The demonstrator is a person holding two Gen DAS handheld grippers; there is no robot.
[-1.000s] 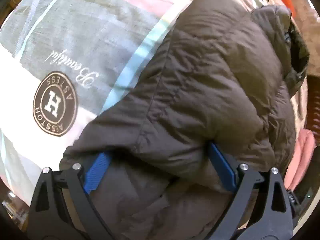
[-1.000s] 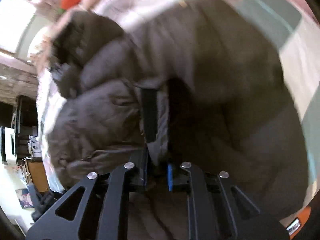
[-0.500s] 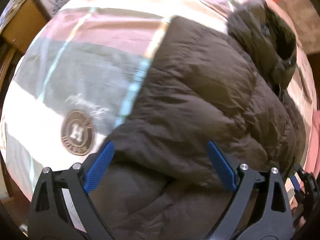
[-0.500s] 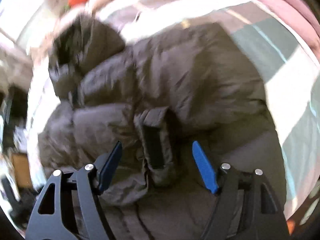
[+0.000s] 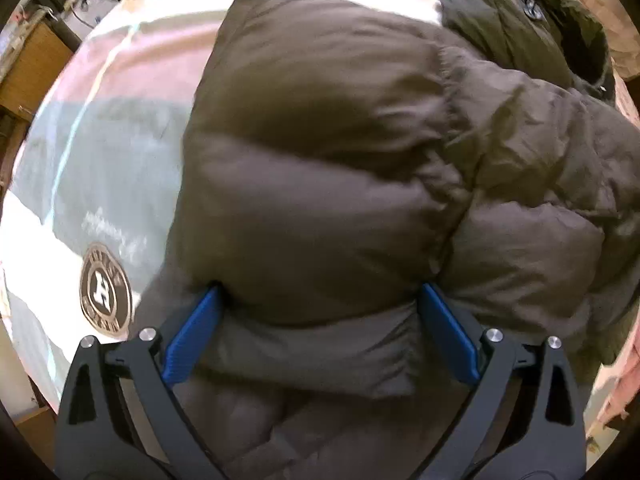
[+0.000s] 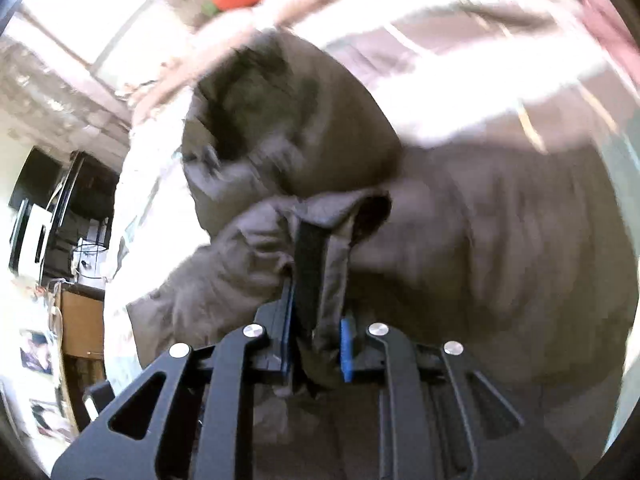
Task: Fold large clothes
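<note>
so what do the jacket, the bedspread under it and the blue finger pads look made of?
Jacket: looks like thin synthetic shell over puffy fill, slight sheen, quilted bulges, fine crinkles. Bedspread: soft woven fabric, matte, printed colour blocks and a round logo; probably cotton or a blend. Finger pads: blue, ribbed, matte; rubber or plastic, can't tell which.

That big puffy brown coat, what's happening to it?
A person is folding the puffy brown jacket on a bed with a striped blanket, using a gripper in each hand. The right gripper has its fingers shut on the sleeve cuff and is holding it up. The left gripper is open, its blue fingers pushed against a folded bulge of the jacket. The hood lies at the far end.
</note>
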